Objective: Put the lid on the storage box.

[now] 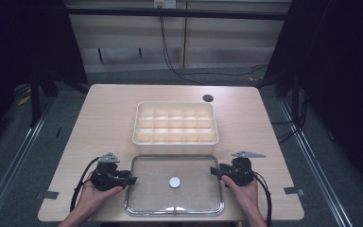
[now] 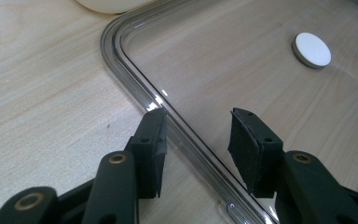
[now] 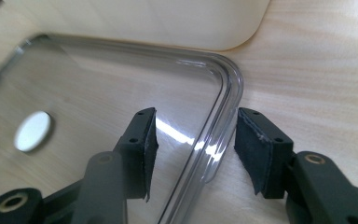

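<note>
A clear plastic tray (image 1: 133, 189) lies at the table's near edge with a white round disc (image 1: 175, 182) at its middle. My left gripper (image 1: 131, 179) is at the tray's left side. In the left gripper view its jaws stand apart astride the clear rim (image 2: 121, 60), one pad outside and one inside, with gaps to the rim; the left gripper (image 2: 198, 126) is open and the disc (image 2: 312, 49) lies beyond. My right gripper (image 1: 213, 171) is at the tray's right side, near its far corner. The right gripper (image 3: 193, 126) also straddles the rim (image 3: 223, 79) without pressing on it, open.
A white box (image 1: 175, 140) divided into several empty compartments stands just behind the tray; its wall (image 3: 168, 23) is close to the right gripper. A dark round hole (image 1: 208, 98) sits in the tabletop farther back. Bare wood lies to both sides of the tray.
</note>
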Demonstrator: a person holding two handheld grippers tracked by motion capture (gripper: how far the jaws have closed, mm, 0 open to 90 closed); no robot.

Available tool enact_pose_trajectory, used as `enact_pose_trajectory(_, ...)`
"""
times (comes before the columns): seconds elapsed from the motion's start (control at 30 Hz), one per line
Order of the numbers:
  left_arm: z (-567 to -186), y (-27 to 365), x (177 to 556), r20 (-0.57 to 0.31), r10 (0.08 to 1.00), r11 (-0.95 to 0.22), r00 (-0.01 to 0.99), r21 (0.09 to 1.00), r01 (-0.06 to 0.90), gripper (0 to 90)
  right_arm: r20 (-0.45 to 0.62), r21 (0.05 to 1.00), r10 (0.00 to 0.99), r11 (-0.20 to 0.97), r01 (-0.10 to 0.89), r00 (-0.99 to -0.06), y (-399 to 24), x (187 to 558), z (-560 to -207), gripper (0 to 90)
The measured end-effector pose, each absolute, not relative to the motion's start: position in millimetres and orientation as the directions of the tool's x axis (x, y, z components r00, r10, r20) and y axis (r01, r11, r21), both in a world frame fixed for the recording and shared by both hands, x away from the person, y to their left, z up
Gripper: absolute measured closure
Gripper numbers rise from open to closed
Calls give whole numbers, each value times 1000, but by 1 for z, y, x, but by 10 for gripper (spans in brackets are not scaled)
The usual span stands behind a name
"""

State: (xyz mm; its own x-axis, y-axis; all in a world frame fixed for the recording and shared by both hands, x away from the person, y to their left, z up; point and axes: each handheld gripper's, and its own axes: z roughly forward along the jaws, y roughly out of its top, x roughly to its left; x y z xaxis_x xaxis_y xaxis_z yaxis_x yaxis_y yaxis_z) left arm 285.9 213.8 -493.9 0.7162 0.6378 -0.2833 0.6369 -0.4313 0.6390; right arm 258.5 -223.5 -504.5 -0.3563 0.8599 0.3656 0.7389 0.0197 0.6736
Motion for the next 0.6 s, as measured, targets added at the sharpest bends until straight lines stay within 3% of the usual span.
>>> enact_pose_trajectory(0.27,-494,213,284,-269,635,-444,725,641,626,556,534,621,796,-141,771,-284,-237,259,-509,536)
enact_pose_trajectory(0.6,-493,214,284,-271,632,-445,726,640,626,553,620,593,743,-234,770,-252,-244,256,-509,589)
